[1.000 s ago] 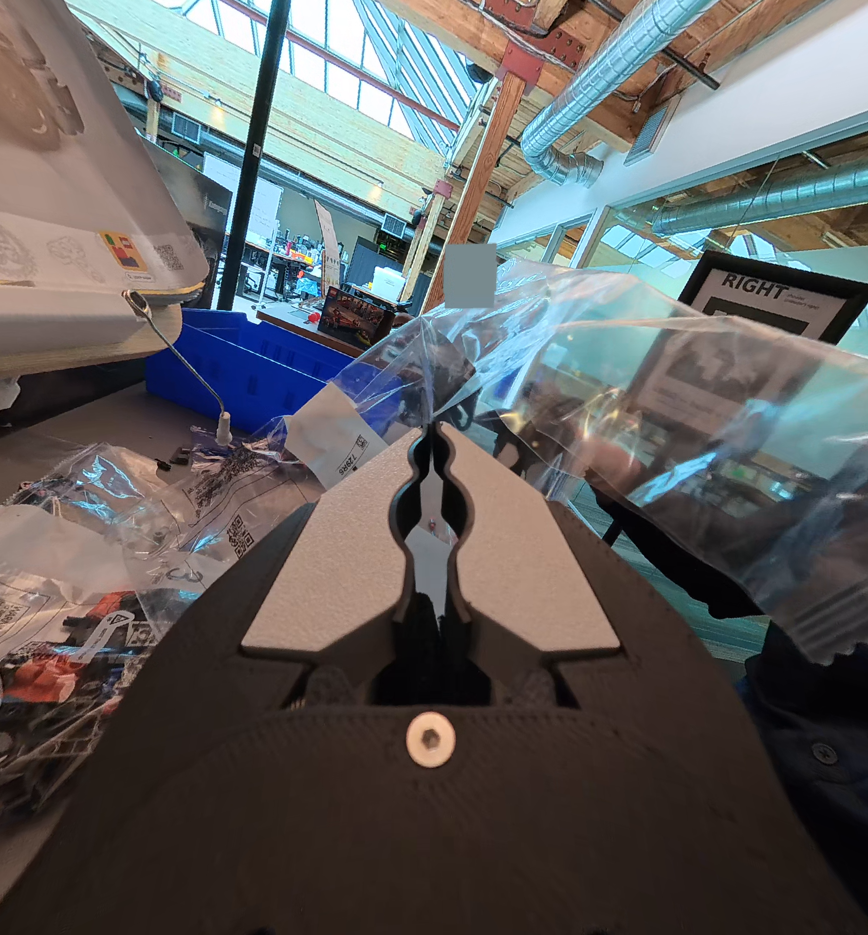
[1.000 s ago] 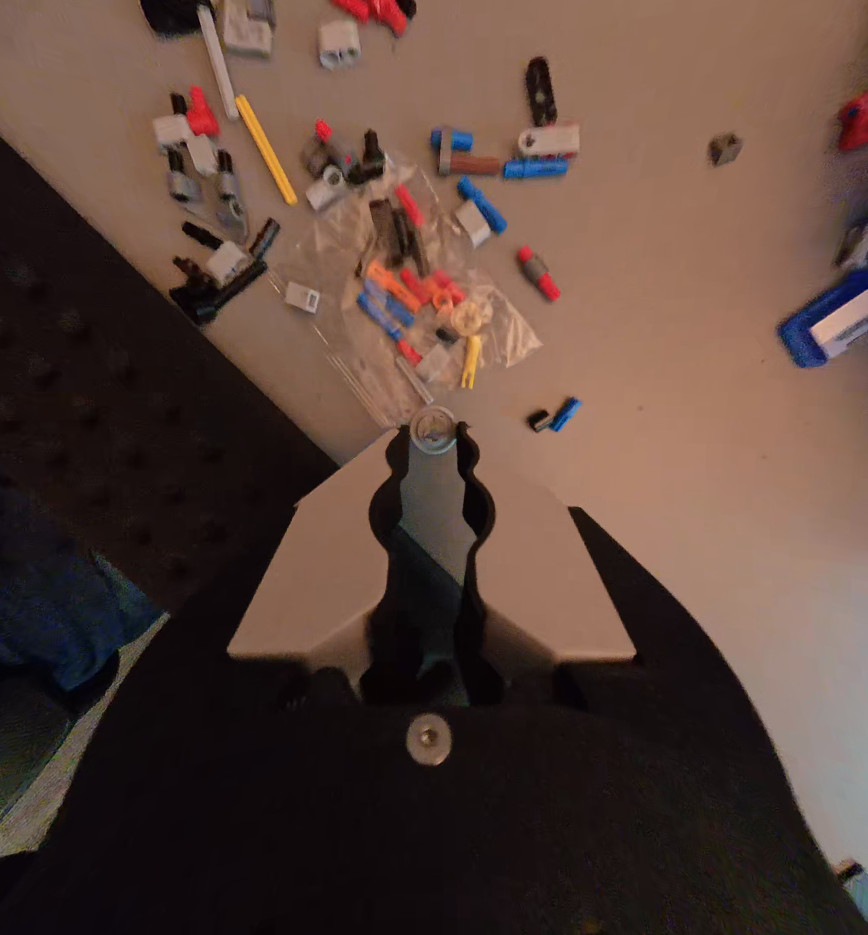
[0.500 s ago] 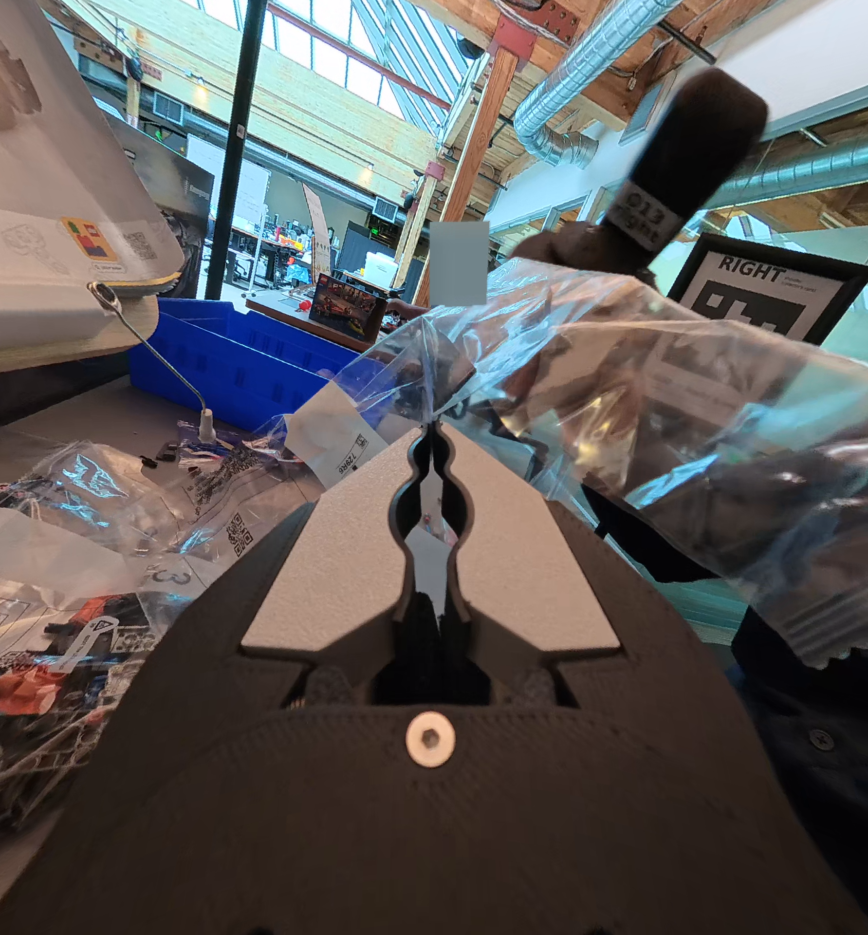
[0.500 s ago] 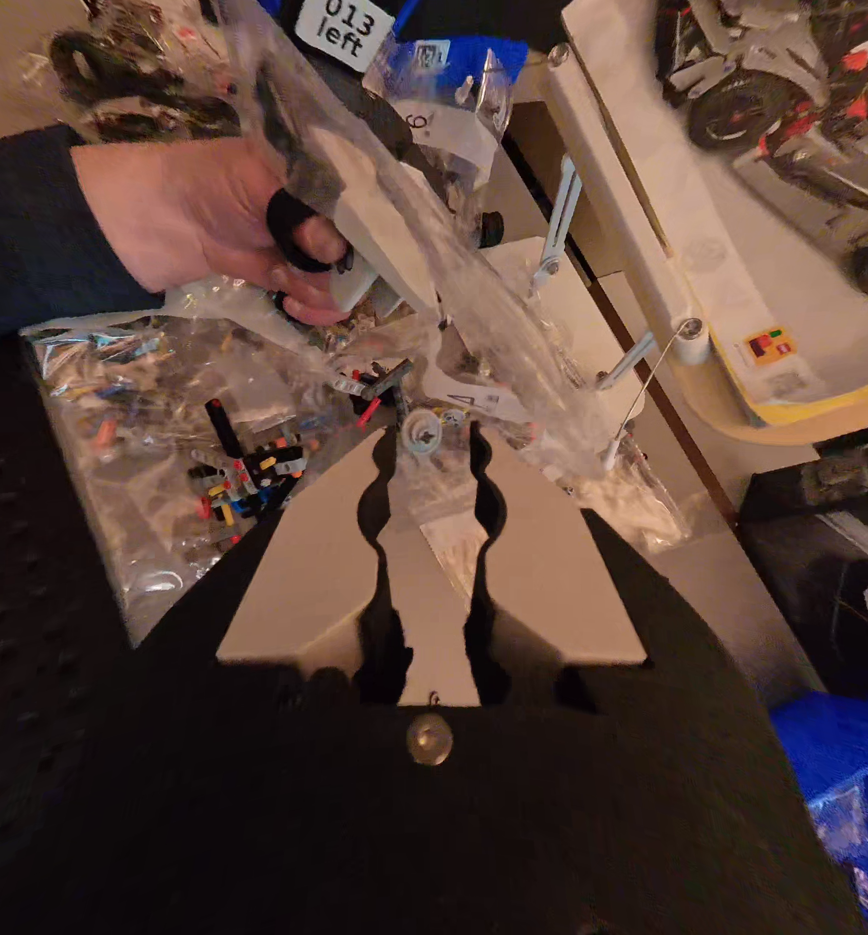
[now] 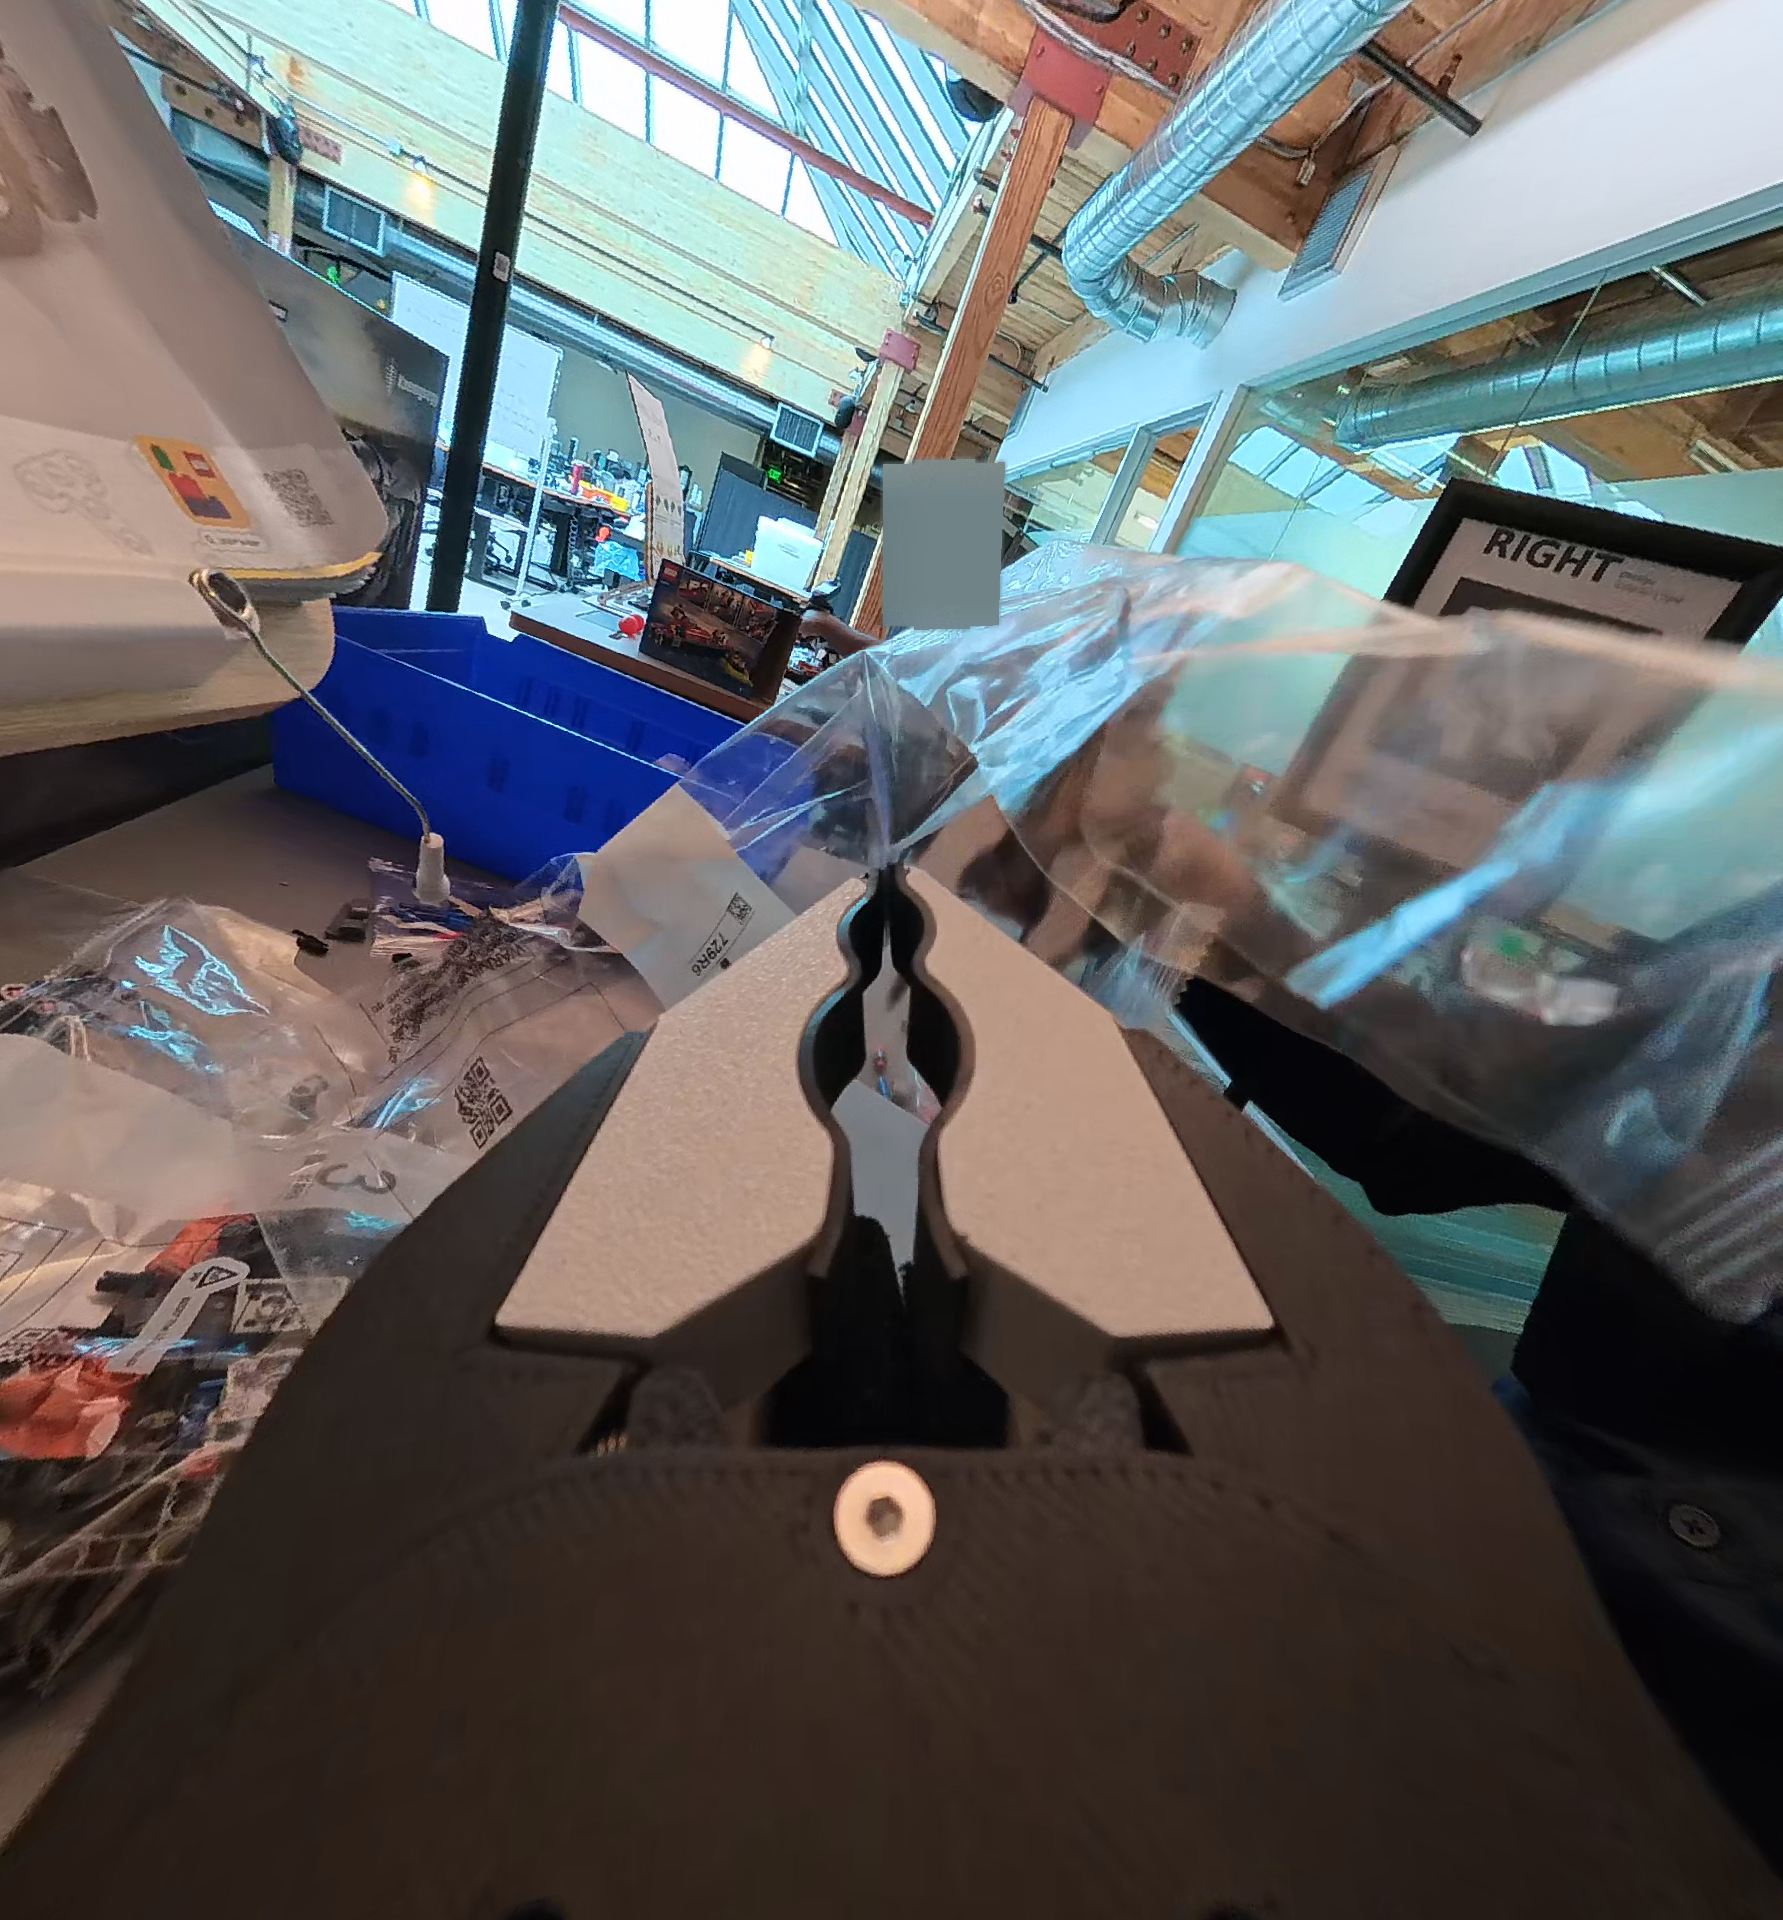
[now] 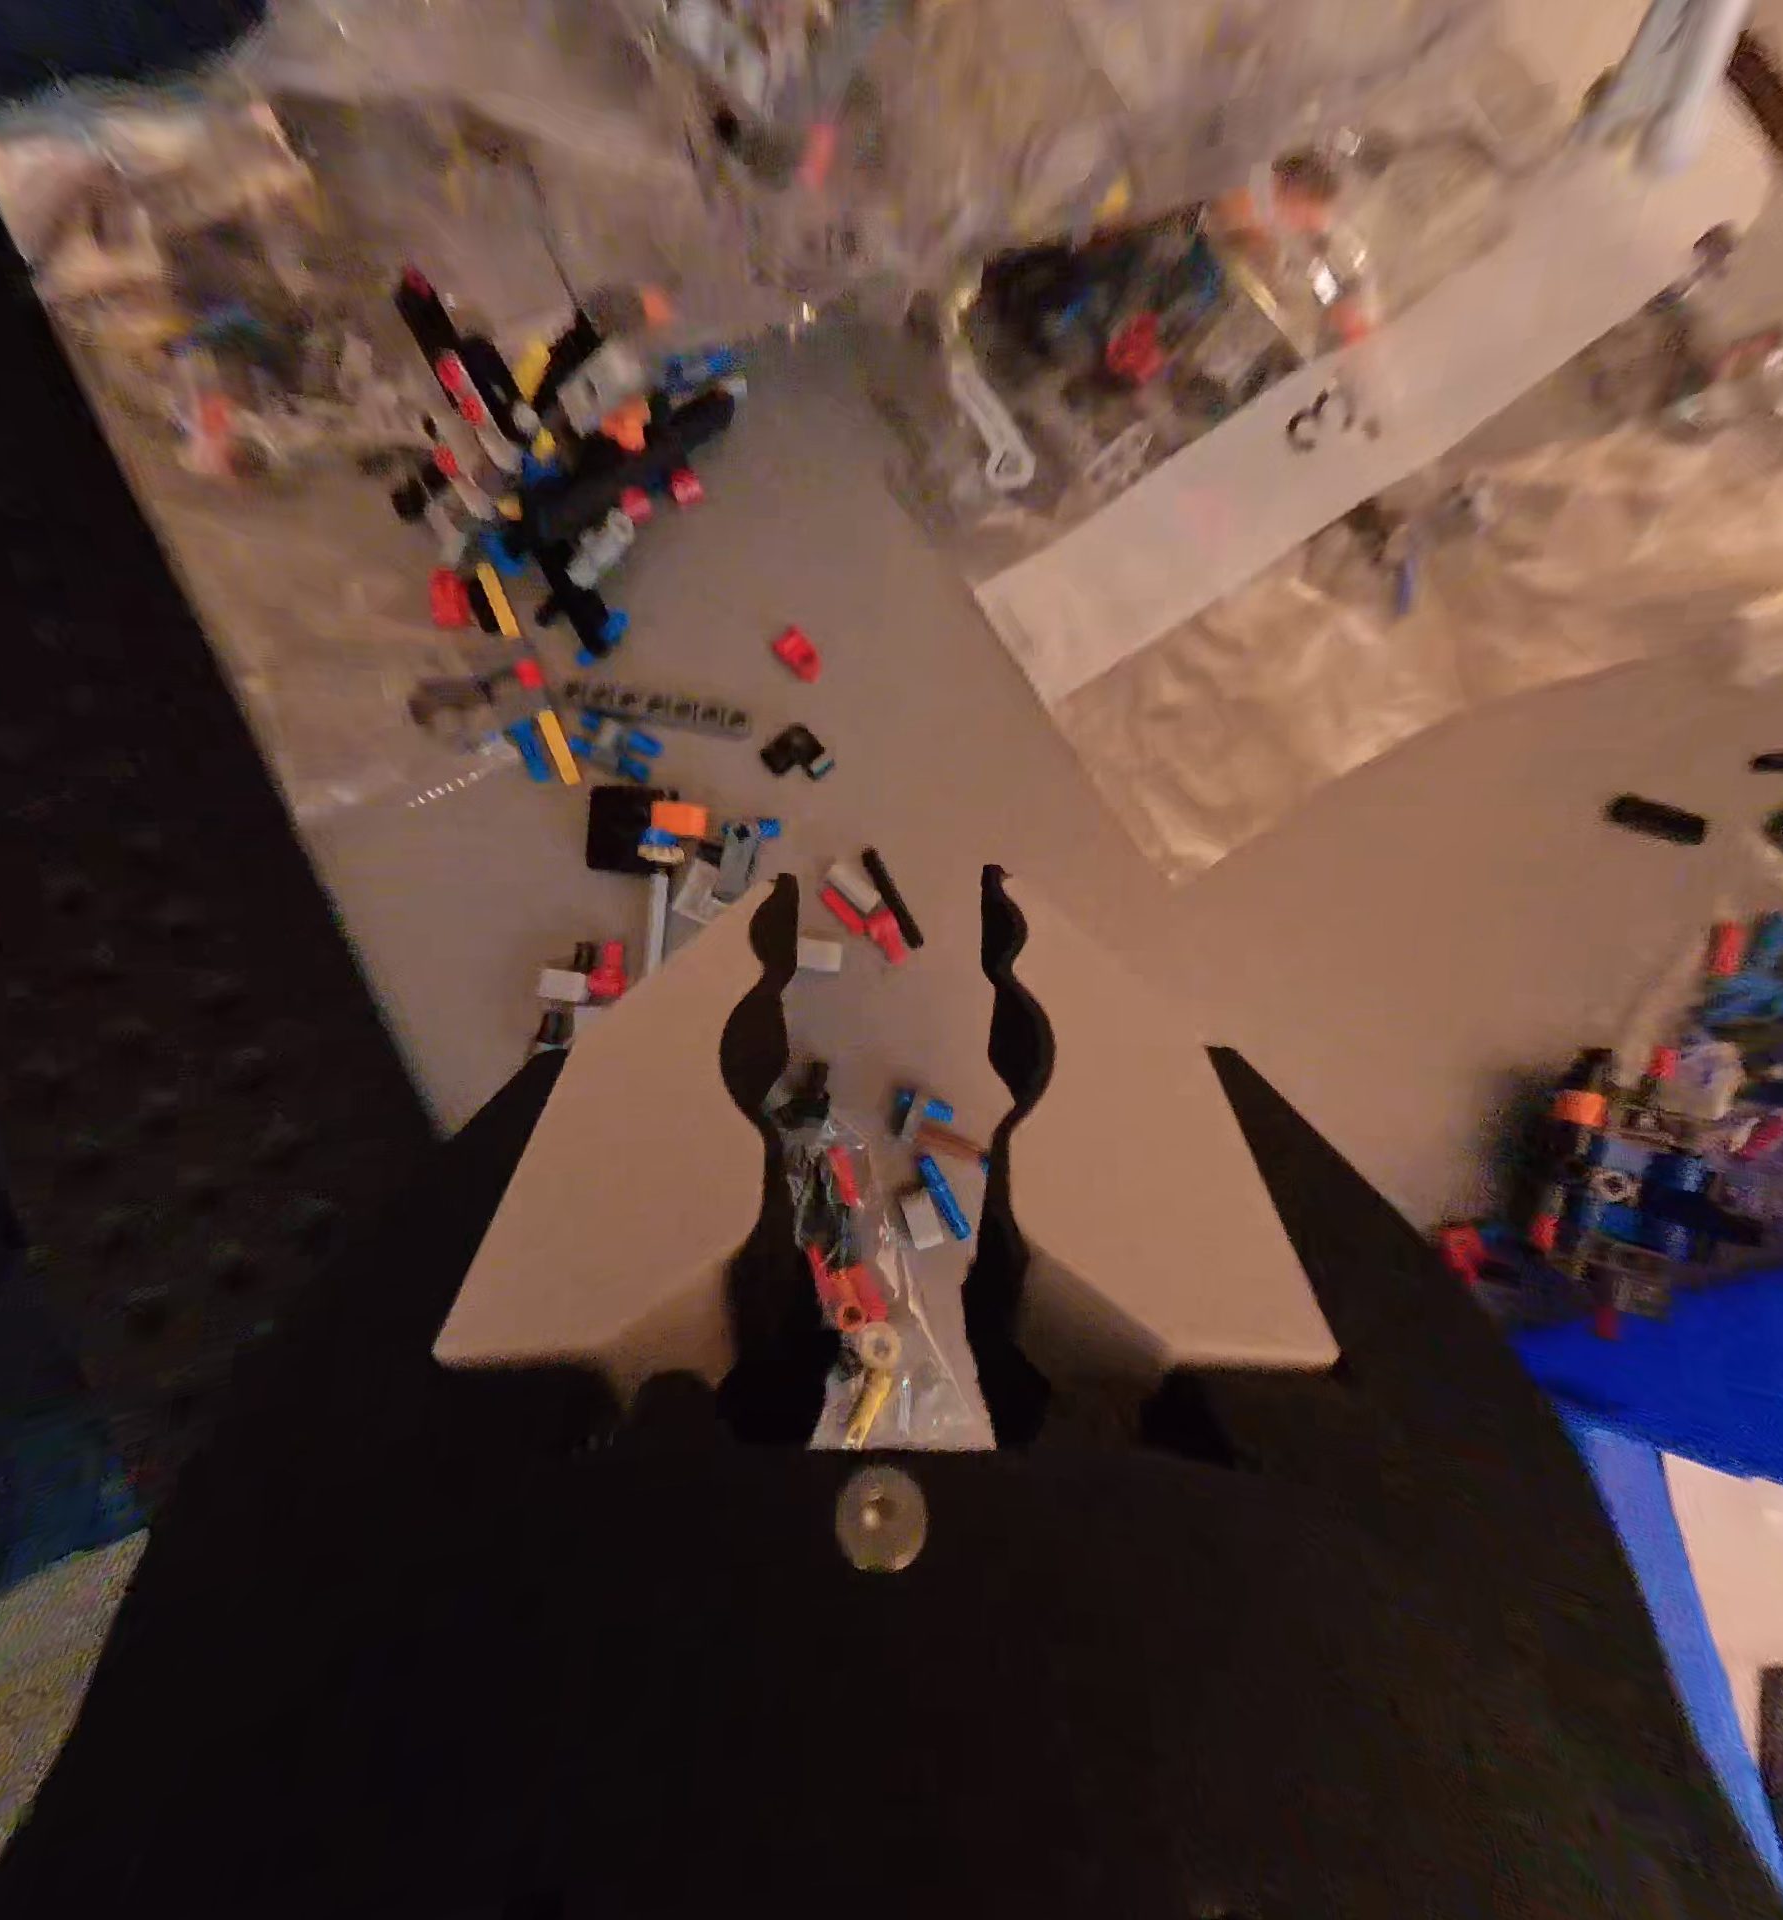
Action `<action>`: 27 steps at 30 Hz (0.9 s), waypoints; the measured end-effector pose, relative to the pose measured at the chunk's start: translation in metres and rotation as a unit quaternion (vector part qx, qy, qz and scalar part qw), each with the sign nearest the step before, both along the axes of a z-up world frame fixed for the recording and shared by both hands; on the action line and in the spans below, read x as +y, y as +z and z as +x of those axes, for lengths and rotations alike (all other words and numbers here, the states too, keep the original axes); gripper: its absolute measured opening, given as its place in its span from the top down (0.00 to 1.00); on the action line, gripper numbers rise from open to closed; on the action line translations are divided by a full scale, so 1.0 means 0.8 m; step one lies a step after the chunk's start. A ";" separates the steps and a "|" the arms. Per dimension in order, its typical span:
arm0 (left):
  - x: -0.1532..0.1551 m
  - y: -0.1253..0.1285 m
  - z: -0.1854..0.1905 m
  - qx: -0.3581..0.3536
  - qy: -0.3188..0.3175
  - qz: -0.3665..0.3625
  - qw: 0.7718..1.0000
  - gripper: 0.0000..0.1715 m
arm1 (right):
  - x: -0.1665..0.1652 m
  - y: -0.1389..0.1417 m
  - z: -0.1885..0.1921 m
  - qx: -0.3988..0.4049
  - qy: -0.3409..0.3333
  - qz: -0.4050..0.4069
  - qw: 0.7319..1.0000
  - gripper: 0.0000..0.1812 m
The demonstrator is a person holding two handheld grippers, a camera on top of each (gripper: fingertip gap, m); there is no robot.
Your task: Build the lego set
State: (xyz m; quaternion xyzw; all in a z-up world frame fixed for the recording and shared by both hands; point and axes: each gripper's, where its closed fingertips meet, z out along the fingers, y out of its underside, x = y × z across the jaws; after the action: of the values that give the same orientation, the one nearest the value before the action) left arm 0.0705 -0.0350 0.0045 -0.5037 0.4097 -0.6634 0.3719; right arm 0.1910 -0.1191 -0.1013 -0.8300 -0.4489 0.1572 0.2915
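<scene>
- Since half a second ago the right gripper (image 6: 887, 883) is swinging off the bag and pointing down at the beige tabletop (image 6: 1334, 935); the little round grey piece that sat at its tips is gone, and its jaws are now standing wide apart with nothing in them.
- The left gripper (image 5: 889, 883) is pinching a big crinkly clear plastic bag (image 5: 1386, 831), tips pressed together on the film, bag billowing off to the right.
- Loose red, blue, black and yellow lego pieces (image 6: 554, 520) are lying scattered on the tabletop, a few sitting right below the open fingers.
- More sealed clear bags of parts (image 5: 191, 1091) are piling up at the left, near a blue plastic bin (image 5: 471, 727).
</scene>
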 end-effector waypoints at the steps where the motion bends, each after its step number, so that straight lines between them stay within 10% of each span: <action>1: -0.001 0.000 0.000 0.000 0.000 0.001 1.000 1.00 | 0.000 -0.023 0.003 -0.015 0.001 -0.017 1.000 0.81; 7: 0.002 0.002 -0.005 -0.003 0.005 0.001 1.000 1.00 | 0.005 -0.094 -0.010 -0.024 0.025 -0.058 0.998 0.84; 18: 0.004 0.001 -0.004 -0.003 0.003 -0.002 1.000 1.00 | 0.007 -0.091 -0.012 -0.030 0.036 -0.035 0.998 0.97; 22: 0.004 0.002 -0.005 -0.004 0.004 -0.002 1.000 1.00 | 0.006 -0.051 -0.015 0.001 0.034 -0.011 0.999 0.97; 27: 0.003 0.001 -0.003 -0.003 0.001 -0.002 1.000 1.00 | 0.017 0.085 -0.060 0.100 0.067 0.099 0.988 0.97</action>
State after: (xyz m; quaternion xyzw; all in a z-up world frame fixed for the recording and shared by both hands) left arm 0.0682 -0.0328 0.0049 -0.5032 0.4066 -0.6651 0.3730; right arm 0.1428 -0.1052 -0.0336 -0.7457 -0.4851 0.2130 0.4040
